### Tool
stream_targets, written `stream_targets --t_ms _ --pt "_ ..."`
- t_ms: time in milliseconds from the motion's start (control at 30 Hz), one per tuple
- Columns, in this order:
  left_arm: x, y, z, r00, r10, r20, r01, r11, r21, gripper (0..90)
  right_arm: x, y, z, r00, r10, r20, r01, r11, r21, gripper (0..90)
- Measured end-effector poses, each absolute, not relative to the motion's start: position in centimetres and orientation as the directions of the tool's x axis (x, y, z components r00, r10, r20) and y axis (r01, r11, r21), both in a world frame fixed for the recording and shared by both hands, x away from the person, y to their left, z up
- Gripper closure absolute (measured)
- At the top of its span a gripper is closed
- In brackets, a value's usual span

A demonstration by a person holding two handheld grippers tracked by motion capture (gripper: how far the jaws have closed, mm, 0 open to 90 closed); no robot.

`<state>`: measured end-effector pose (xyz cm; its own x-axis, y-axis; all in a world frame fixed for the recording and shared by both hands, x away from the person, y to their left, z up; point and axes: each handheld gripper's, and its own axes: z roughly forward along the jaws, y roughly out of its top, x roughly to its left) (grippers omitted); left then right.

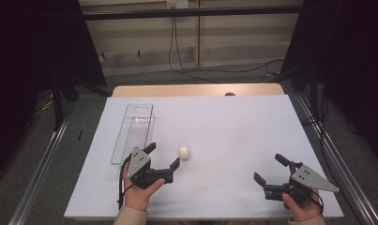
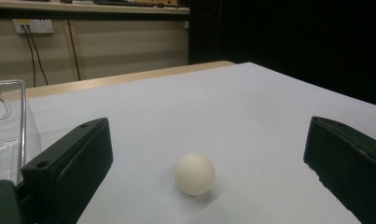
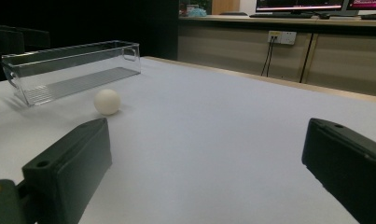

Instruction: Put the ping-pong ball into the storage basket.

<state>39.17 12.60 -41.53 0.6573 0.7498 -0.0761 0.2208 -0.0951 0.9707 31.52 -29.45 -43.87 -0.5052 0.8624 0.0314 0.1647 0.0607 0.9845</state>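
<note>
A small white ball (image 1: pixel 184 152) rests on the white table sheet (image 1: pixel 233 126). My left gripper (image 1: pixel 164 155) is open just to the ball's near left, with the ball (image 2: pixel 195 173) a short way ahead between its spread jaws and touching neither. A clear plastic tray (image 1: pixel 134 131) lies lengthwise at the left, and nothing shows inside it. My right gripper (image 1: pixel 270 168) is open near the front right of the table with nothing between its jaws. From there the ball (image 3: pixel 107 101) and the tray (image 3: pixel 73 70) appear far off to the left.
The sheet covers a wooden table (image 1: pixel 196 89) whose far edge shows beyond it. Cables (image 1: pixel 177 56) hang down the wall behind. Dark curtains (image 1: pixel 41 42) stand at both sides, and metal rails (image 1: pixel 41 164) run along the floor.
</note>
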Motion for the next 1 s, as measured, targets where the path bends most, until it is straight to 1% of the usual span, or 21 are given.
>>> stream_targets --t_ms 633,800,933,1000 --pt "39.7 10.4 -42.3 0.669 0.738 -0.084 0.239 -0.106 0.965 1.5 31.5 -29.5 -43.8 -0.511 0.859 0.034 0.166 0.06 0.984 0.8" --pt "40.1 10.2 -42.6 0.676 0.734 -0.065 0.238 -0.134 0.962 1.5 31.6 -29.4 -43.9 -0.507 0.861 0.036 0.165 0.055 0.985 0.8" --pt "40.1 9.8 -42.8 0.669 0.739 -0.081 0.254 -0.125 0.959 1.5 31.5 -29.4 -43.9 -0.508 0.861 0.038 0.165 0.054 0.985 0.9" --pt "40.3 9.8 -42.9 0.675 0.734 -0.072 0.253 -0.139 0.957 1.5 31.5 -29.4 -43.8 -0.509 0.86 0.038 0.165 0.054 0.985 0.8"
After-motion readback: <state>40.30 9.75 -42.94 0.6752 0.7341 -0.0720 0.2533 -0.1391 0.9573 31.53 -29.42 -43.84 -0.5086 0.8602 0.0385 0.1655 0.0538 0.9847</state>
